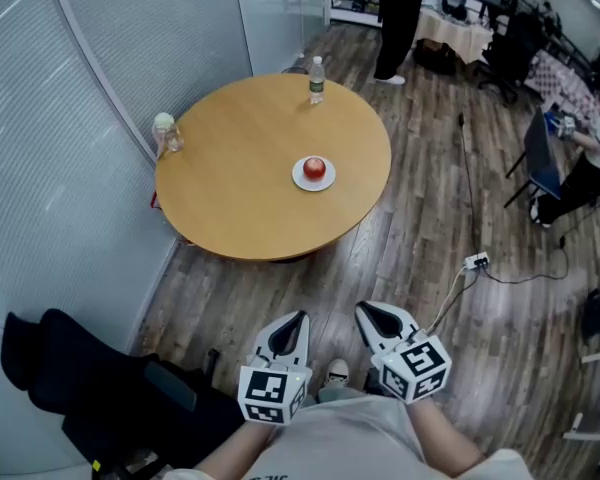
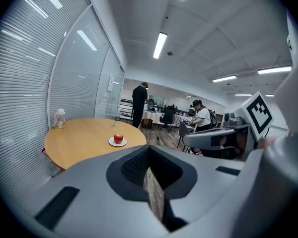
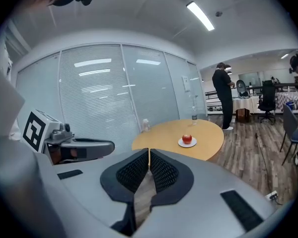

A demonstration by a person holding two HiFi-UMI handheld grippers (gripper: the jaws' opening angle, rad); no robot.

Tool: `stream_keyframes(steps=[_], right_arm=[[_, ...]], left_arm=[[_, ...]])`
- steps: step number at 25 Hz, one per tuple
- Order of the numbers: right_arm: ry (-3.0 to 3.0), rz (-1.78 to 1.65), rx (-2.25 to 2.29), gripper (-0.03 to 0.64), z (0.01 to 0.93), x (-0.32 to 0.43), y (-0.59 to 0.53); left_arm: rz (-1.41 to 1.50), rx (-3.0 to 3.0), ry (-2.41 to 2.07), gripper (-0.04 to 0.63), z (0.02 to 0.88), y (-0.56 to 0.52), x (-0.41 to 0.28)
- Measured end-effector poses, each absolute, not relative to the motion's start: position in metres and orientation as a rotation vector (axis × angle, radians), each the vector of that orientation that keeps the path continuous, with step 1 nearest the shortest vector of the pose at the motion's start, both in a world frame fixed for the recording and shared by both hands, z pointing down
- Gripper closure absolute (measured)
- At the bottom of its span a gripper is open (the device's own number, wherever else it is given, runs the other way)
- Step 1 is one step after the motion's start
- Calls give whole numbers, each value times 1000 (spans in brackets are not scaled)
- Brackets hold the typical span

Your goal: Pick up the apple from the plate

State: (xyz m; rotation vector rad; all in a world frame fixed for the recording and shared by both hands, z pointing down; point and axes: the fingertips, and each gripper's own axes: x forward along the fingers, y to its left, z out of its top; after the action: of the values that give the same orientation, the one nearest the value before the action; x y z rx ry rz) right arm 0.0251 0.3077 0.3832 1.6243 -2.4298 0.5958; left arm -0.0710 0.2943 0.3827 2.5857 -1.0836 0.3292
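The apple (image 1: pixel 314 167) sits in the middle of a small white plate (image 1: pixel 298 177), which lies on the round wooden bench (image 1: pixel 230 188) toward the side nearer the open room. It has bare wood all round it, so a grasp from the near side or from above looks easy. Further out on the bench a clear water bottle (image 1: pixel 317 80) stands at the far edge and a small lidded jar (image 1: pixel 165 133) at the left edge by the glass wall (image 1: pixel 130 48). Both are well apart from the plate and should not hinder a reach. Neither tool is near the fruit: the left gripper (image 1: pixel 294 326) and the right gripper (image 1: pixel 372 316) hang side by side close to the person's body, over the plank floor (image 1: pixel 420 228), pointing toward the bench and tilted a little down — a carrying posture, I judge, ahead of any approach. In both gripper views the fingers (image 2: pixel 135 163) are closed on nothing, dark pads meeting along a thin seam, with the apple small in the distance beyond them — they would have to open before a grasp. Only bare floor lies between person and bench. A black chair (image 1: pixel 80 378) sits low at the left, a white power strip (image 1: pixel 477 261) with its cable lies off to the right, and a person in black (image 1: pixel 400 8) stands beyond the bench; none crosses the straight path.
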Motion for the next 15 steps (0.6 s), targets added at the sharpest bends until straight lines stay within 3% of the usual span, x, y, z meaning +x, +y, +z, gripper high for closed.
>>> stream_keyframes(steps=[15], right_arm=[[-2469,598,1552,583,399,64,292]], left_arm=[[330,2552,-1168,594,391,279,-36]])
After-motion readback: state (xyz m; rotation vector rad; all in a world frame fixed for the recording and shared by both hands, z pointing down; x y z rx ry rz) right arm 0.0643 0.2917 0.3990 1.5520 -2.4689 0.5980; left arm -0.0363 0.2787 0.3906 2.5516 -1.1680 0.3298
